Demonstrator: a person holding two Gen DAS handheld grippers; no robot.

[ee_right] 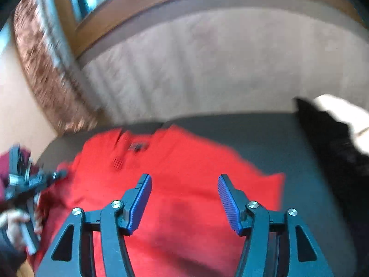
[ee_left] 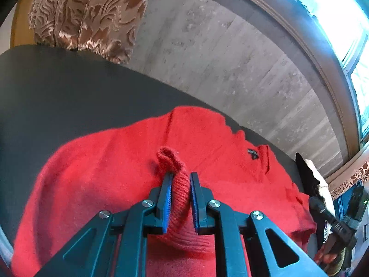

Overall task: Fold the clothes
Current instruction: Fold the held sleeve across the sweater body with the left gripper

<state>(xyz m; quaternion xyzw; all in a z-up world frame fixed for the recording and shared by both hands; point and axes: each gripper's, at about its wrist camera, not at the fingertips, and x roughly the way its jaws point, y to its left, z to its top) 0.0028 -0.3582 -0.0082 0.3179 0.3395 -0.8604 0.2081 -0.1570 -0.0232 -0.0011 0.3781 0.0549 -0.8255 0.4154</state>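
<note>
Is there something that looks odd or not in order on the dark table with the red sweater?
Nothing looks damaged or spilled. The red sweater lies on the dark table, not yet flat: the left tool pinches a ribbed cuff, bunched up. The right tool is open above the cloth.

Red knit sweater (ee_left: 120, 175) spread on dark table, ribbed cuff (ee_left: 180, 191) bunched upward

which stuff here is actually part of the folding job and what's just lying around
Part of the job:
- red sweater, spread on the dark table
- its ribbed cuff, pinched in the left tool
- right tool, open above the sweater

Just lying about:
- black garment at the table's edge
- patterned curtain
- pale floor
</note>
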